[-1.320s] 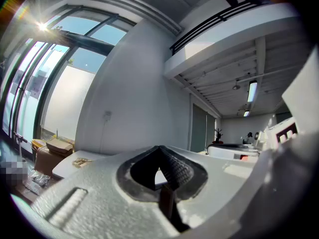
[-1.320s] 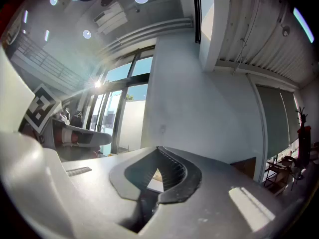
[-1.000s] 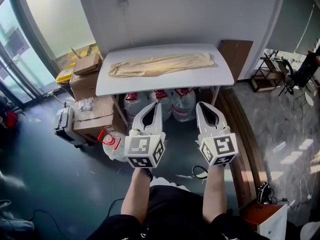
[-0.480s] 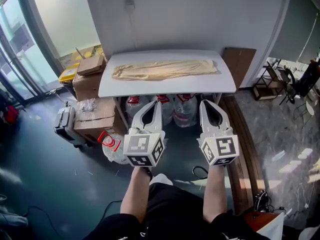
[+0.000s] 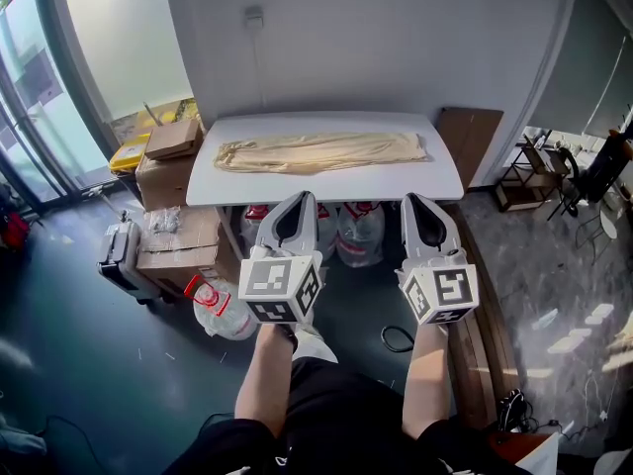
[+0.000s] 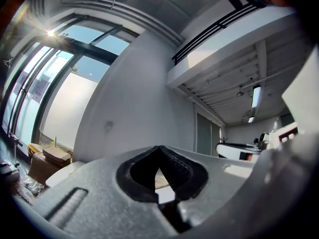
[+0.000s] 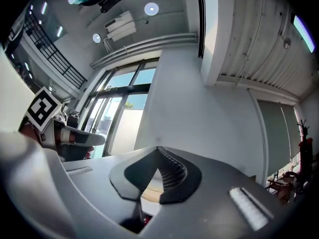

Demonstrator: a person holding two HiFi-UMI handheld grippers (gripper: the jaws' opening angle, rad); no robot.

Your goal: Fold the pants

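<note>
Left gripper [image 5: 302,199] and right gripper [image 5: 414,202] have risen, jaws together, empty. Pants [image 5: 318,151] look limp, light; pinch one end.

Moves closer to desk [image 5: 440,171]. Lifts left gripper [image 5: 300,199] and right gripper [image 5: 413,202] up and forward. Brings gripper tips level with desk's front edge in head view, earlier lower, over water bottles [image 5: 354,234]. Covers more of bottles. Drops desk slightly lower in frame.

One pants [image 5: 321,152], one table [image 5: 435,178]
</note>
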